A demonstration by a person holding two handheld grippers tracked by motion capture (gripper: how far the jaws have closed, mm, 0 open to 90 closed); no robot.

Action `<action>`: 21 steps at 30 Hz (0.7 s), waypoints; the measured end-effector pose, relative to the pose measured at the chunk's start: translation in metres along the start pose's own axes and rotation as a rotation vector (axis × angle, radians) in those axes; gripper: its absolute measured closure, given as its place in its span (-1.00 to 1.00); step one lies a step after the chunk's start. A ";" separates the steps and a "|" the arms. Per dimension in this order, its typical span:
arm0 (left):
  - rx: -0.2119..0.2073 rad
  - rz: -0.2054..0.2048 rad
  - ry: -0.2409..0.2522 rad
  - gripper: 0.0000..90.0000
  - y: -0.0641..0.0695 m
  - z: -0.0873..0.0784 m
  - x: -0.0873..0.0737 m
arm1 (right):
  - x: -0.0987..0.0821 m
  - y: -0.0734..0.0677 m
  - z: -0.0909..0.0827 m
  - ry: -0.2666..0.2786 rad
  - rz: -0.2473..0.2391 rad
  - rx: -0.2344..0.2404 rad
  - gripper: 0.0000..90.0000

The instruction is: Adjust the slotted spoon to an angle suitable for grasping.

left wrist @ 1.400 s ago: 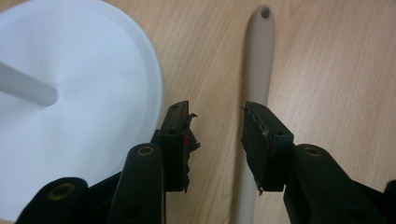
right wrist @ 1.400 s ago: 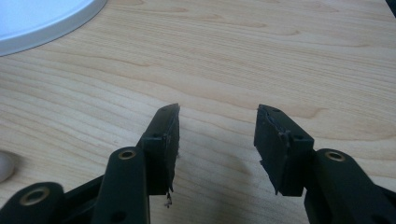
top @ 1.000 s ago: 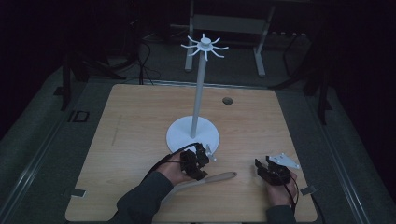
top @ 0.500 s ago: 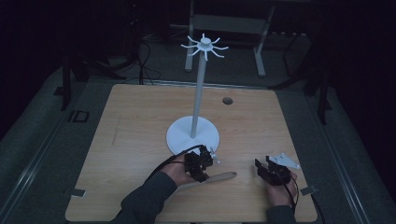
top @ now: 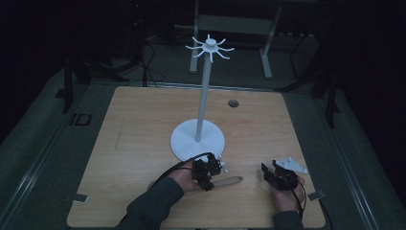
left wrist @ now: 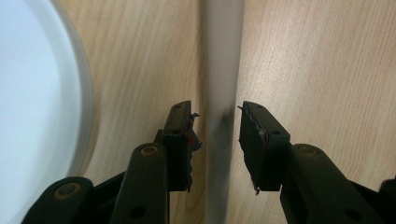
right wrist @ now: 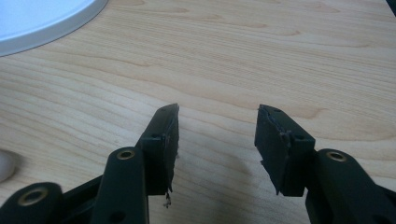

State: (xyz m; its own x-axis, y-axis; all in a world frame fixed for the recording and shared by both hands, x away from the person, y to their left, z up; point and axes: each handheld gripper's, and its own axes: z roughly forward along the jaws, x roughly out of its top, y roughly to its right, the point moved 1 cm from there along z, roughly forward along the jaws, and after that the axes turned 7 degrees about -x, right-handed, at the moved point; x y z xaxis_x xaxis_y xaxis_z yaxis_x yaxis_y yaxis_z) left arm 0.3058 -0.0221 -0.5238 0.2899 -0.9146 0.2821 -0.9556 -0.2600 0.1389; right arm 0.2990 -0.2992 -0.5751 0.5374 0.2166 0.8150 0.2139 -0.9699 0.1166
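The left gripper (top: 209, 173) hangs over a long, pale wooden stick (top: 229, 181) that lies flat on the wooden surface (top: 134, 129), just in front of the round white foot of a tall white stand (top: 197, 139). In the left gripper view the stick (left wrist: 219, 116) runs between the two black fingers (left wrist: 180, 140). There is a gap on each side, so the fingers are apart and do not squeeze it. The right gripper (right wrist: 217, 140) rests near the right edge, fingers wide apart over bare wood. I can read no words anywhere.
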 end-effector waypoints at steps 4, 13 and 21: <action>-0.007 0.001 -0.017 0.53 0.000 0.004 0.001 | 0.000 0.000 0.000 0.000 0.001 0.000 0.10; -0.008 0.005 -0.059 0.60 0.000 0.012 0.004 | 0.000 0.000 0.000 -0.001 0.002 0.000 0.09; -0.012 0.003 -0.085 0.60 -0.001 0.018 0.010 | 0.000 0.000 0.000 0.000 0.003 0.002 0.09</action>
State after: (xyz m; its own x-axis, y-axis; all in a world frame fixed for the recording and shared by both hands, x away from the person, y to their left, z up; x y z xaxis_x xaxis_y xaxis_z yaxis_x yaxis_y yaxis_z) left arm 0.3089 -0.0364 -0.5379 0.2811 -0.9384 0.2008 -0.9555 -0.2542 0.1498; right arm 0.2990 -0.2993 -0.5752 0.5381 0.2135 0.8154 0.2135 -0.9704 0.1132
